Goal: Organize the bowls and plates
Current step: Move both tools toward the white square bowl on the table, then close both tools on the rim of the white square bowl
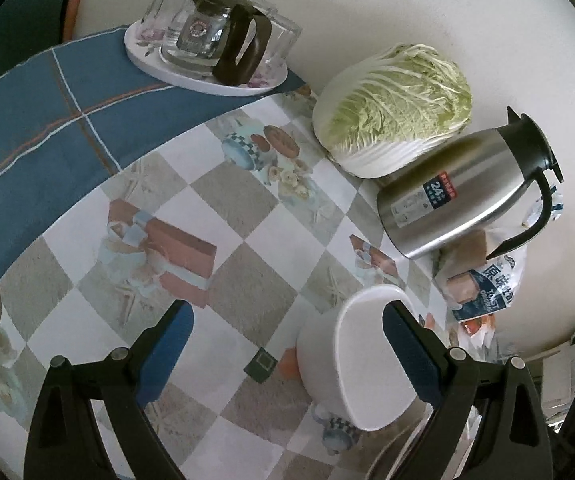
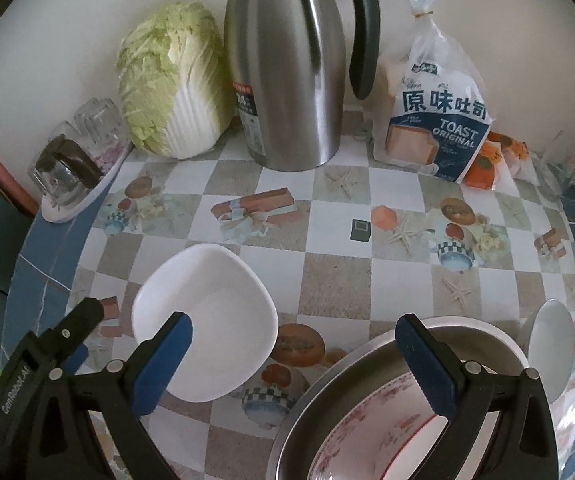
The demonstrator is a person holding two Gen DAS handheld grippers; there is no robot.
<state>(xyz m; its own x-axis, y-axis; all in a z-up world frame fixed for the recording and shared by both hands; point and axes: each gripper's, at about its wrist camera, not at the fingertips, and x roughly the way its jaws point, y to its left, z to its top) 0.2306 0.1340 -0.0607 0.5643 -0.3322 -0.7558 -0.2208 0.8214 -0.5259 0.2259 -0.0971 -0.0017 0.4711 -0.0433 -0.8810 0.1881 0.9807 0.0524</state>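
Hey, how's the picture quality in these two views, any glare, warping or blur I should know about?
Left wrist view: heavy fisheye bending, the steel jug leans sideways, dim bluish cast, black corners. Right wrist view: the same jug carries bright streaks of glare, the table's edge curves, and the glasses look soft.

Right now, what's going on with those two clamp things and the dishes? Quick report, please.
Left hand-held gripper open beside white square bowl, nothing held. Right hand-held gripper open over stacked bowls. Steel thermos jug stands behind, clear.
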